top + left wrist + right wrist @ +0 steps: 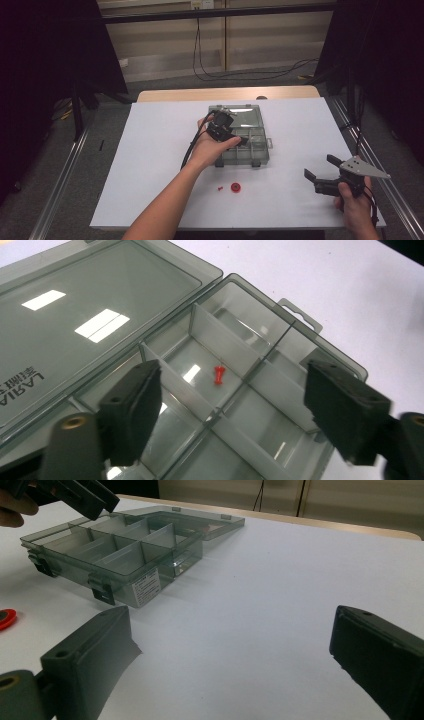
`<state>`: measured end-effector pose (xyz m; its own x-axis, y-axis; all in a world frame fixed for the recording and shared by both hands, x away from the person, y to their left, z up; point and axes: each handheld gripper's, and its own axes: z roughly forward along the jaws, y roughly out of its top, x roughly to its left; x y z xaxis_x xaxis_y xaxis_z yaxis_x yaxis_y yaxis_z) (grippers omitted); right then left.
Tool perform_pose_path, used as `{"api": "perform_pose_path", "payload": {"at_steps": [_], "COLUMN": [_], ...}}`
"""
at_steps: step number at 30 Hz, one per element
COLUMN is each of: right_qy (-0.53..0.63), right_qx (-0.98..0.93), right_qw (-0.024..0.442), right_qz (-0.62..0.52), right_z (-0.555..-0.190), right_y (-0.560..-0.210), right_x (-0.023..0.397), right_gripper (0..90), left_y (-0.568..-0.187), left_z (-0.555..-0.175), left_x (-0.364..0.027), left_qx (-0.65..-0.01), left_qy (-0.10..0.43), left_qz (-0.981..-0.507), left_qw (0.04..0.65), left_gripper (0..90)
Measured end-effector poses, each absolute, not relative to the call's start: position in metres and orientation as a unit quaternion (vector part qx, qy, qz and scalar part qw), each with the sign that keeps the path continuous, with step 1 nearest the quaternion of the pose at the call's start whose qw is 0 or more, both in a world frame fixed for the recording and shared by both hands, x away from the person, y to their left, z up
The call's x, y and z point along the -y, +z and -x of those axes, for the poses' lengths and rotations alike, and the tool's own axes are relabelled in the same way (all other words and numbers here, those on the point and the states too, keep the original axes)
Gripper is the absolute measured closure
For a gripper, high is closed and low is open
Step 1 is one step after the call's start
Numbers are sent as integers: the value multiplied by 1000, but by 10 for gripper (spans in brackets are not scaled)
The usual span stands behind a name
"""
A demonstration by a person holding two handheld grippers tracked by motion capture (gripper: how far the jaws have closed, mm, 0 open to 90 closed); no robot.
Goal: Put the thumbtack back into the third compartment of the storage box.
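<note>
A clear grey compartment box (263, 150) lies open in the middle of the white table, its lid (245, 114) folded back flat. My left gripper (239, 139) hovers over its compartments with the jaws wide apart and nothing between the pads. In the left gripper view (235, 390) a small red pin (218, 375) lies on the floor of a middle compartment (200, 365), below the jaws. My right gripper (320, 167) rests open at the table's front right, pointed toward the box (135, 582), and holds nothing (232, 645).
A red disc (235, 187) and a tiny red pin (219, 188) lie on the white sheet (160, 165) in front of the box. The disc (5, 617) sits at the left edge of the right gripper view. Black posts and cables stand beyond the table.
</note>
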<state>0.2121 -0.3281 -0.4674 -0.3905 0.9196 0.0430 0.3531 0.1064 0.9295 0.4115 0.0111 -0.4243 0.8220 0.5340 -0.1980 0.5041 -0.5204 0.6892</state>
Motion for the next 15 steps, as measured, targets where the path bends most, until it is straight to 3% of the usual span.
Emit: {"api": "perform_pose_path", "payload": {"at_steps": [9, 15], "right_qy": [478, 478], "right_qx": [-684, -683], "right_qw": [295, 296], "right_qz": [-466, -466], "right_z": [-212, -212], "right_y": [-468, -468], "right_x": [327, 327], "right_gripper": [32, 32], "left_y": [-421, -420], "left_z": [-403, -396], "left_x": [-16, -18], "left_qx": [-297, -283], "left_qy": [10, 7], "left_qz": [-873, -880], "left_qw": [388, 381], "left_gripper": [30, 0]}}
